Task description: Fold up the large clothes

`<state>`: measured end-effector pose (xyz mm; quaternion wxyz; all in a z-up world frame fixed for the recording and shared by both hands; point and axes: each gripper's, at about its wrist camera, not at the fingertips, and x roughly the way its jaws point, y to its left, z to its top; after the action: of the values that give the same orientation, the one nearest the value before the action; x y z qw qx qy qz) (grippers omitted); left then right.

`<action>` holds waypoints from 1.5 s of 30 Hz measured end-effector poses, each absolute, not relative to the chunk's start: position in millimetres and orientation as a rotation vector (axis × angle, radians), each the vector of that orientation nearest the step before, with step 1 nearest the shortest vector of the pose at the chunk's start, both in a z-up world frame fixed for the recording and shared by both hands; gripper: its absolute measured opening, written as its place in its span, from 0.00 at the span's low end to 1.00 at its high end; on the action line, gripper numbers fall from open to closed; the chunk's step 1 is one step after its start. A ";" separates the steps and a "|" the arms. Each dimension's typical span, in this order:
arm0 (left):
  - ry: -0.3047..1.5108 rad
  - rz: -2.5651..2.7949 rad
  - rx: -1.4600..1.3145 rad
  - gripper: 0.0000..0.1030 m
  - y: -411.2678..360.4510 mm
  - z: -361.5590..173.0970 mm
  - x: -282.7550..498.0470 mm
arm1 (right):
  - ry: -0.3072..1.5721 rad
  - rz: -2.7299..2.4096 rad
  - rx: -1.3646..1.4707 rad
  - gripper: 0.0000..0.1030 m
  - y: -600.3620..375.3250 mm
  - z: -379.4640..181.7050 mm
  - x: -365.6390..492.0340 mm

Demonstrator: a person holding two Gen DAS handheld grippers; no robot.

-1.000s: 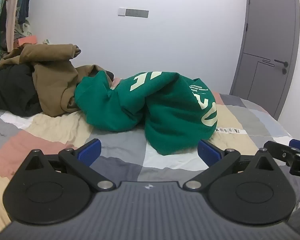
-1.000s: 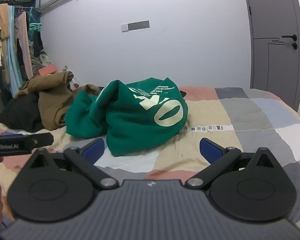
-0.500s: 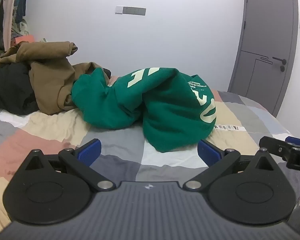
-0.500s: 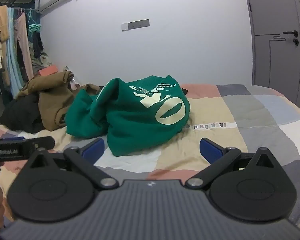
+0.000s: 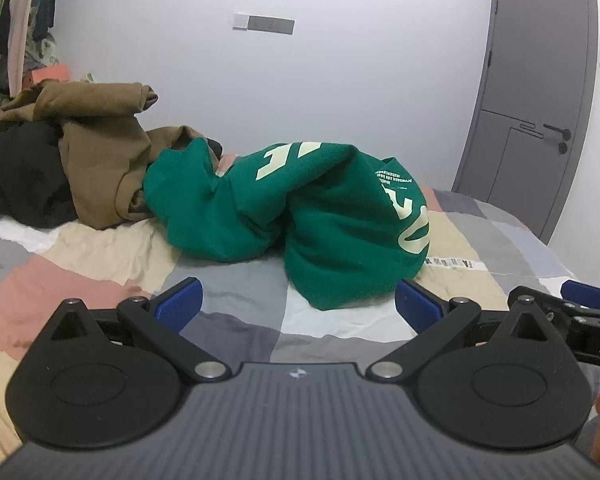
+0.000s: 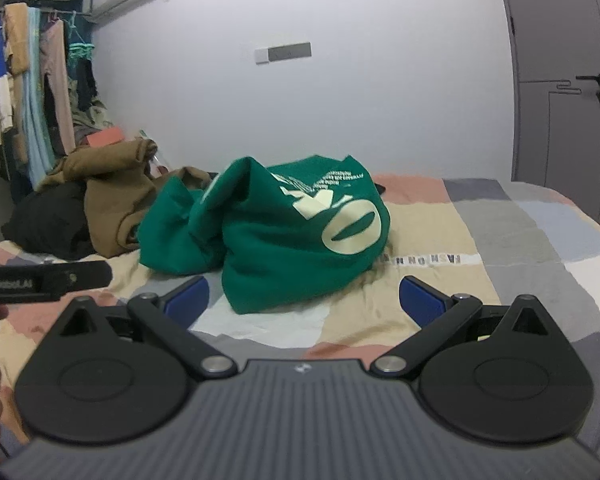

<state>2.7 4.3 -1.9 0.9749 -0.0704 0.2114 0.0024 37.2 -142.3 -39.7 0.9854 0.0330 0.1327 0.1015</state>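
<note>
Nearest each camera, the left gripper (image 5: 298, 306) and right gripper (image 6: 304, 298) hover above the patchwork bed (image 6: 500, 248) with blue fingers spread wide, holding nothing. Just beyond them the green sweatshirt (image 6: 276, 240) lies crumpled in a mound, its long axis running left to right across the bed, cream lettering toward the right. Behind its left end sit brown clothes (image 5: 96, 148) touching it and black clothes (image 5: 16, 172).
</note>
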 end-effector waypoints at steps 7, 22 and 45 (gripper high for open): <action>0.444 0.017 -0.126 1.00 7.0 -4.3 5.0 | 0.289 0.211 0.088 1.00 -145.1 -39.5 42.1; 0.428 0.002 -0.113 1.00 -1.6 -2.3 1.1 | 0.278 0.205 0.107 1.00 -146.9 -39.6 36.9; 0.424 -0.006 -0.124 1.00 -0.2 0.6 -2.2 | 0.290 0.211 0.114 1.00 -145.6 -39.7 36.5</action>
<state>-2.2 -0.2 0.6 0.9757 -0.0615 0.2101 -0.0030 36.5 -145.6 -39.7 0.9823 0.0568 0.1442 0.1051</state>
